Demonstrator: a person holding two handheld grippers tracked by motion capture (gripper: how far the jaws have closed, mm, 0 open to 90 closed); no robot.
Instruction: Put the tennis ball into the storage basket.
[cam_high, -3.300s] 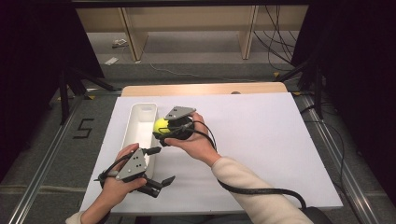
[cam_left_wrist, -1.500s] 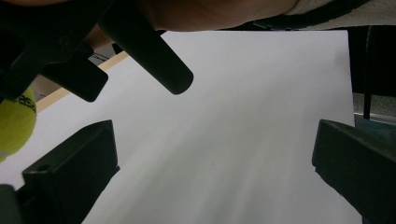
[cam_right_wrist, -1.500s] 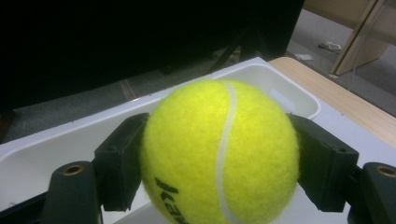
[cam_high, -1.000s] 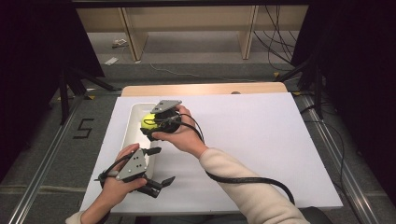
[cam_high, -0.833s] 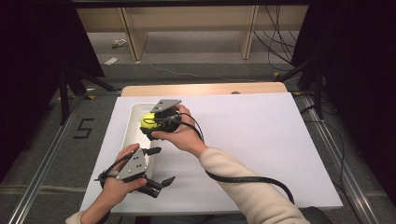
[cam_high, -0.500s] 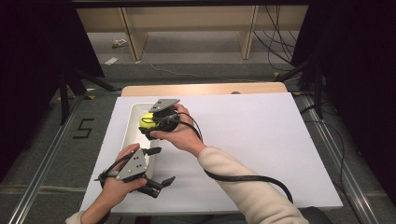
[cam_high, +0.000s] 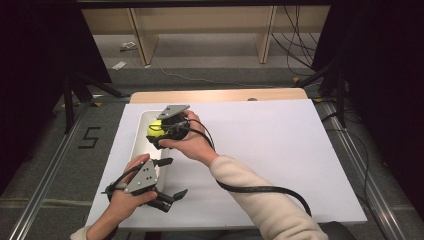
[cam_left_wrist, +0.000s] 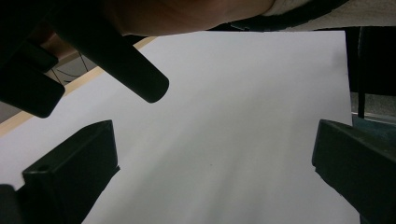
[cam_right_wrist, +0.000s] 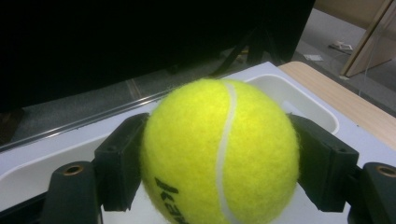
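Note:
A yellow tennis ball (cam_high: 154, 129) hangs just above the long white tray (cam_high: 141, 150) at the table's left. My right gripper (cam_high: 159, 133) is shut on the ball and points left over the tray. In the right gripper view the ball (cam_right_wrist: 219, 149) sits squeezed between the two black pads (cam_right_wrist: 119, 163), with the tray (cam_right_wrist: 303, 100) beneath and behind it. My left gripper (cam_high: 171, 178) rests near the front edge of the table, beside the tray's near end. It is open, with nothing between its jaws. The left gripper (cam_left_wrist: 212, 163) looks across bare white table.
The white board (cam_high: 280, 150) covering the table stretches out to the right of the right forearm (cam_high: 250, 185). A black cable (cam_high: 265, 190) trails from the right gripper across the front. Dark floor and rails flank the table on both sides.
Since the earliest frame my right gripper has carried the ball leftward, over the tray. It has held still over the last second. The left gripper has not moved.

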